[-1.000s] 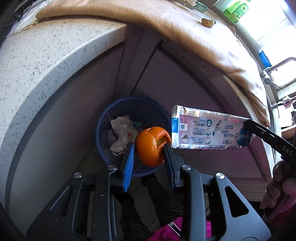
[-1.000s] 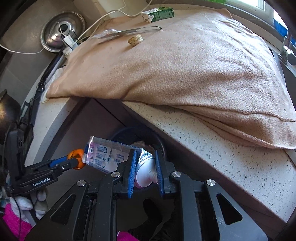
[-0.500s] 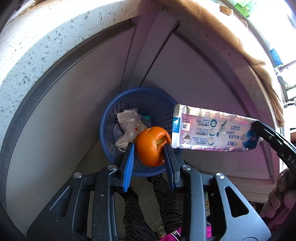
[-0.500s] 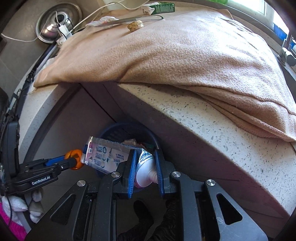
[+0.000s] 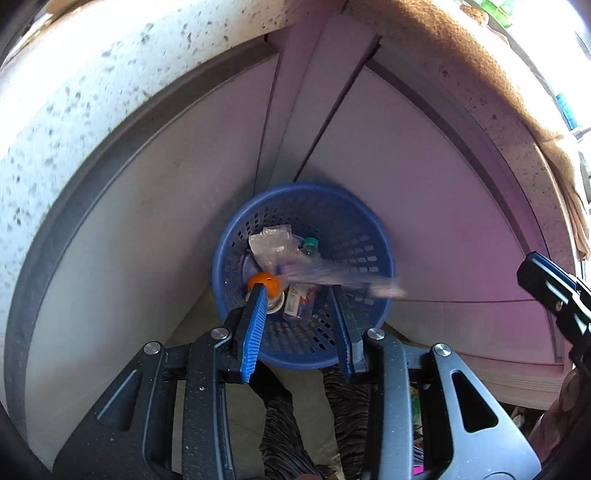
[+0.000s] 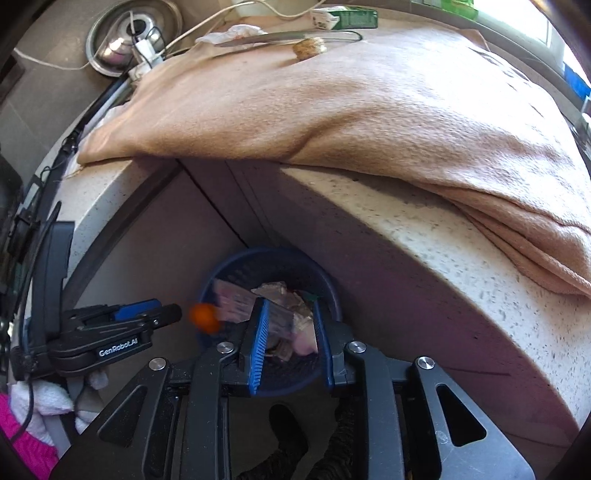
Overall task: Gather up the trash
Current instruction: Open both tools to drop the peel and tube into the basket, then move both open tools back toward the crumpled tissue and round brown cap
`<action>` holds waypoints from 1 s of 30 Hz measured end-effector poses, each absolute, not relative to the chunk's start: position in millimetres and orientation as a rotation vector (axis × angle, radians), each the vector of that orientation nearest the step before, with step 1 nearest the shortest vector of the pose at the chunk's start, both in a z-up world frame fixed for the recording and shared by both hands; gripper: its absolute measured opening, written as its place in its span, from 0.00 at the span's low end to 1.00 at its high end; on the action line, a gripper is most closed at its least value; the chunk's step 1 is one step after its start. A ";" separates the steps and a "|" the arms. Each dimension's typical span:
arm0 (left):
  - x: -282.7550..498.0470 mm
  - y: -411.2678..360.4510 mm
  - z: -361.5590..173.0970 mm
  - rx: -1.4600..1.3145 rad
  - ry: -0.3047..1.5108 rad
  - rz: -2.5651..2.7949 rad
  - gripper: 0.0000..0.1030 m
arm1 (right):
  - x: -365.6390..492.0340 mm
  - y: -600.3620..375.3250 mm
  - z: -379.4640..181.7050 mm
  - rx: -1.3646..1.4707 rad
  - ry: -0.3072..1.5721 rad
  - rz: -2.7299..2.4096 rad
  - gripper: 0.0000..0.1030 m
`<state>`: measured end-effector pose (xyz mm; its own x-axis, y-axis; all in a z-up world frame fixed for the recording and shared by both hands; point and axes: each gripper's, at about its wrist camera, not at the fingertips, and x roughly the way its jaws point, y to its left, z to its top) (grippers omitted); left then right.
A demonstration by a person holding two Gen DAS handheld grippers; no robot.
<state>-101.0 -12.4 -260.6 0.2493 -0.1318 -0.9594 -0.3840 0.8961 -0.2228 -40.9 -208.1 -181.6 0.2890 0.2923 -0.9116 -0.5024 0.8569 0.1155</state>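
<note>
A blue perforated trash basket [image 5: 373,236] stands on the floor in the corner under the counter; it also shows in the right wrist view [image 6: 325,284]. My left gripper [image 5: 301,295] is open above it. The orange [image 5: 264,283] is falling free below its fingers; it also shows in the right wrist view [image 6: 204,317]. My right gripper [image 6: 290,317] is open over the basket. The toothpaste tube [image 5: 332,277] is blurred, dropping into the basket [image 6: 236,304]. Crumpled plastic [image 5: 271,243] and a green-capped bottle [image 5: 310,244] lie inside.
The speckled counter edge [image 6: 424,236] overhangs the basket, draped with a tan cloth [image 6: 369,110]. On it lie a small brown scrap [image 6: 308,48], a green carton [image 6: 347,16] and a metal lid [image 6: 129,33]. Cabinet doors [image 5: 424,221] stand behind the basket.
Both grippers opened. The orange left my left gripper and the toothpaste tube left my right gripper; both are falling into the basket. Both grippers moved lower, closer to the basket.
</note>
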 end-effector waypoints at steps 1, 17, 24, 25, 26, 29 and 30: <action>-100.6 -12.1 -259.3 -0.463 1.318 0.180 0.33 | -41.1 -206.0 -182.2 -0.216 1.165 0.540 0.28; -105.3 -5.3 -224.1 -0.472 1.256 0.188 0.33 | -37.0 -209.8 -163.3 -0.193 1.160 0.593 0.45; -102.1 5.3 -188.7 -0.477 1.191 0.207 0.39 | -31.3 -211.3 -137.3 -0.195 1.122 0.655 0.54; -100.6 7.3 -182.5 -0.479 1.180 0.210 0.39 | -29.8 -212.1 -133.8 -0.197 1.117 0.665 0.55; -99.5 8.9 -176.0 -0.481 1.167 0.213 0.39 | -28.7 -212.8 -129.2 -0.198 1.111 0.676 0.56; -93.7 13.0 -155.3 -0.468 1.128 0.219 0.39 | -23.3 -214.9 -116.0 -0.188 1.095 0.710 0.58; -91.1 13.7 -149.9 -0.465 1.118 0.221 0.39 | -21.3 -215.5 -111.7 -0.187 1.086 0.718 0.58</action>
